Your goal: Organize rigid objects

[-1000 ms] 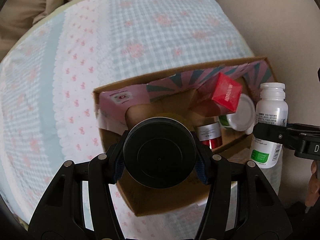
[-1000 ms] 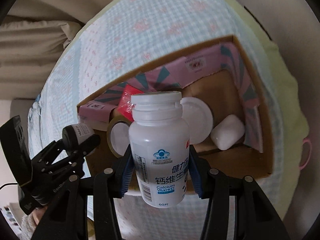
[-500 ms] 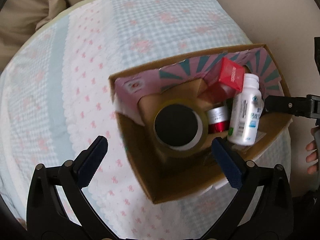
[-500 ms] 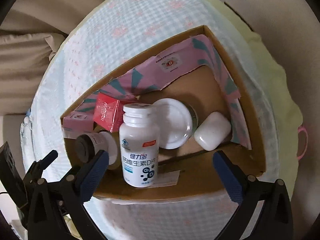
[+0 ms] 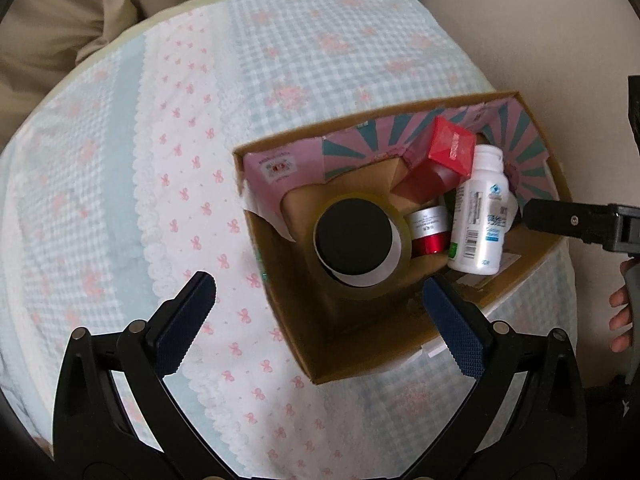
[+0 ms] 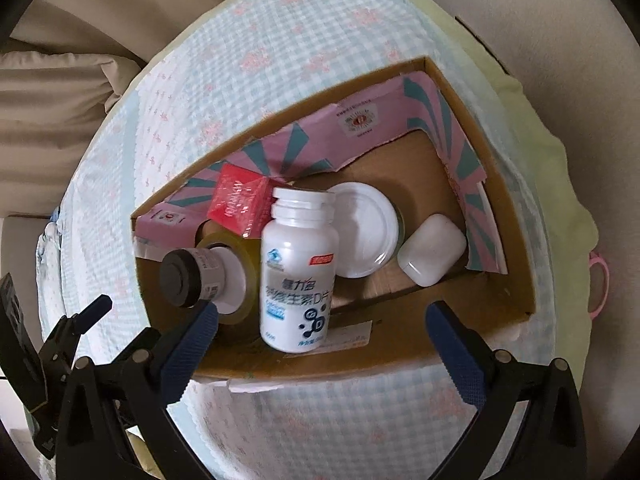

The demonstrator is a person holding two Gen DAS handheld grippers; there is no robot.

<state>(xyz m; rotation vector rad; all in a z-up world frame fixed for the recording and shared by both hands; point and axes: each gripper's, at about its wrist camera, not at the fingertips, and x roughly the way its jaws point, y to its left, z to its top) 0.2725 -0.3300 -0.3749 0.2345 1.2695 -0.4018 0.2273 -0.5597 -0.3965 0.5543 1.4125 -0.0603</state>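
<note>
An open cardboard box [image 5: 360, 360] [image 6: 516, 264] sits on the patterned cloth. In it a black-capped jar [image 5: 352, 238] [image 6: 188, 278] stands inside a tape roll [image 5: 400, 276] [image 6: 248, 264], beside a white vitamin bottle [image 5: 480, 216] [image 6: 298, 276], a red carton [image 5: 450, 150] [image 6: 240, 200], a small red jar [image 5: 428, 230], a white-lidded jar [image 6: 366, 236] and a white earbud case [image 6: 432, 250]. My left gripper [image 5: 316, 324] is open and empty above the box's near corner. My right gripper [image 6: 320, 344] is open and empty above the box's near wall.
The box stands on a round cushion covered in blue check and pink bow cloth [image 5: 180, 160]. Beige upholstery [image 5: 48, 28] lies behind. The right gripper's arm [image 5: 576, 224] and the person's fingers [image 5: 620, 320] show at the right edge of the left wrist view.
Both grippers opened: the left let the black-capped jar go into the tape roll, the right let the vitamin bottle go into the box. Both have since drawn back from the box.
</note>
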